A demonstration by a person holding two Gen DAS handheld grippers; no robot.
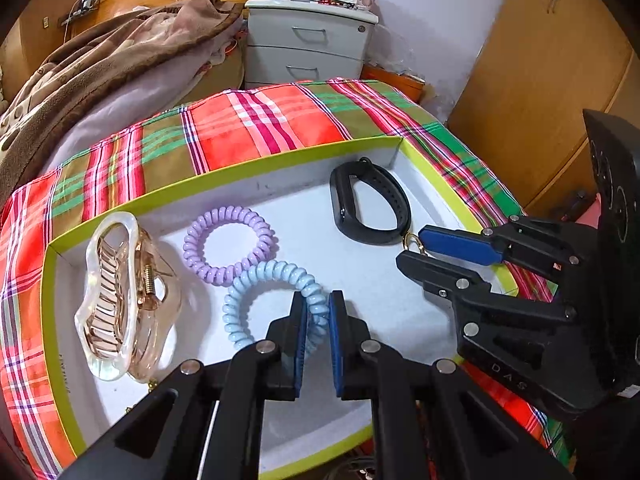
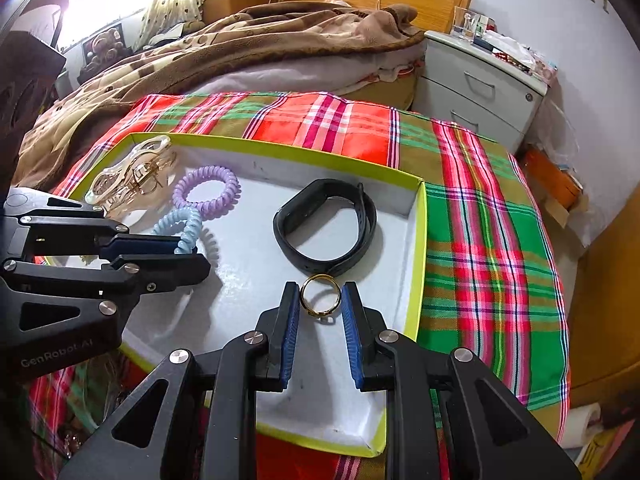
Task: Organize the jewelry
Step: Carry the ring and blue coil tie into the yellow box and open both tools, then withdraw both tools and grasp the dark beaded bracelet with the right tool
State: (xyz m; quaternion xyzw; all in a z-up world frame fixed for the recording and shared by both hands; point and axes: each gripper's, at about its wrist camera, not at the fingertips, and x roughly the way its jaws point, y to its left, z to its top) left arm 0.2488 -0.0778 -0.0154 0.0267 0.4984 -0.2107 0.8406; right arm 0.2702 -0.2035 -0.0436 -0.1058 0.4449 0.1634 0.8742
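The left gripper (image 1: 318,310) has its blue-padded fingers (image 1: 301,332) pinched on the near loop of the pale blue coil hair tie (image 1: 260,280), which sits inside the shallow white tray (image 2: 414,216) with the lime-green rim. The right gripper (image 2: 320,300) holds its fingers (image 2: 293,320) closed against the two sides of a gold ring (image 2: 320,295), standing on edge on the tray floor near the tray's right wall. Just beyond the ring, touching or nearly touching it, lies a black fitness band (image 2: 326,228), buckled into a loop and lying in the far right part of the tray. A lilac coil hair tie (image 1: 230,246) rests against the far side of the blue one, toward the tray's middle. At the tray's left end lies a large clear, amber-tinted claw hair clip (image 1: 124,300), resting on its side. The tray itself sits on a bright plaid cloth (image 1: 256,128) of red, green and olive. Beyond the cloth is a bed heaped with a brown blanket (image 2: 224,48), and to the right of it, past the tray's far edge, a grey two-drawer nightstand (image 1: 308,46) cluttered on top.
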